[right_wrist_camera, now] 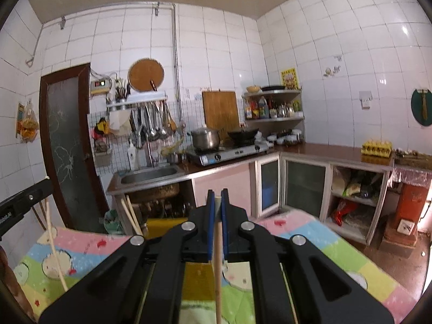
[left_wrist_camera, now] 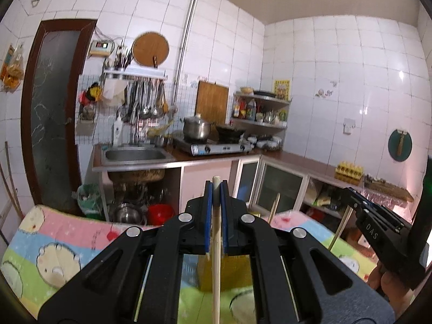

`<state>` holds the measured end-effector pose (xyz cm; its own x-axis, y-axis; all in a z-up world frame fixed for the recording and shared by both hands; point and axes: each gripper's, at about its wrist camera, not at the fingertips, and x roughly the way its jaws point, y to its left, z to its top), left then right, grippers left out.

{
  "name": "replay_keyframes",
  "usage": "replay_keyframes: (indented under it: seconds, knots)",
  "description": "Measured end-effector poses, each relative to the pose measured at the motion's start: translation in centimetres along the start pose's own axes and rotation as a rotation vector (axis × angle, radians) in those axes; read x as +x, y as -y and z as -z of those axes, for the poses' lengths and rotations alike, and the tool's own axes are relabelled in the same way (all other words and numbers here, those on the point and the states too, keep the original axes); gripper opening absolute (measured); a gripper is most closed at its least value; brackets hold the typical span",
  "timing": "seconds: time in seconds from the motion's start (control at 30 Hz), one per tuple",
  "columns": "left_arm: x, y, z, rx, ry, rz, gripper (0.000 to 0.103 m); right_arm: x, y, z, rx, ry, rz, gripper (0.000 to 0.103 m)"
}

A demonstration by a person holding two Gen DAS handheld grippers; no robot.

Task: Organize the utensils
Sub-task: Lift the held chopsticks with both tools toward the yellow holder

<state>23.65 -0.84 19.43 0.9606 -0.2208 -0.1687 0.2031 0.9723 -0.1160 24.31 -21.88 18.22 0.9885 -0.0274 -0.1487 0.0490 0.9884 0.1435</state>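
two chopsticks are in play, one pinched upright in each gripper. the left gripper (left_wrist_camera: 216,189) has its blue pads clamped on a pale chopstick (left_wrist_camera: 216,232) whose top pokes just above the fingertips and whose long lower end hangs down out of frame. the right gripper (right_wrist_camera: 217,197) is likewise closed on its own chopstick (right_wrist_camera: 218,270), held near the top end. both hover above a table with a pastel cartoon cloth (left_wrist_camera: 54,243).

the risk, as i judge it, is pivoting: each stick is held at one narrow point near its end, so the long free part could swing or slip through the pads, or catch on the yellow holder (left_wrist_camera: 232,272) beneath.

that holder is mostly hidden behind the gripper bodies, so its opening cannot be read. more sticks (right_wrist_camera: 131,213) stand at its far side, their bases out of sight. the lower tips of both held chopsticks are cut off.
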Motion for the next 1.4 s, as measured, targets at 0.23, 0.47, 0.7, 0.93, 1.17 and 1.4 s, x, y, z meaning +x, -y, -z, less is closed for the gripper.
replay_keyframes:
  seconds: [0.23,0.47,0.7,0.93,1.17,1.4]
  knots:
    - [2.4,1.6,-3.8,0.019,0.113,0.011,0.004,2.5,-1.1,-4.6,0.019,0.080,-0.022,0.005]
    - [6.1,2.2,-5.5,0.015,0.180,0.007,0.004,5.7,-1.9,-6.6,0.023,0.119,-0.035,0.005]
    - [11.6,1.5,-3.3,0.011,0.136,-0.029,0.004,9.1,-2.2,-5.0,0.015,0.096,-0.056,0.005]
    - [15.9,-0.1,1.8,-0.003,0.024,-0.048,0.004,12.4,-1.6,-0.3,0.000,-0.011,-0.054,0.005]
    - [17.2,-1.5,4.9,-0.020,-0.044,-0.057,0.004,13.7,-1.2,4.2,-0.038,-0.108,-0.050,0.005]
    - [15.0,-2.0,2.5,-0.048,0.008,-0.037,0.004,13.3,-1.0,5.0,-0.049,-0.125,-0.043,0.005]
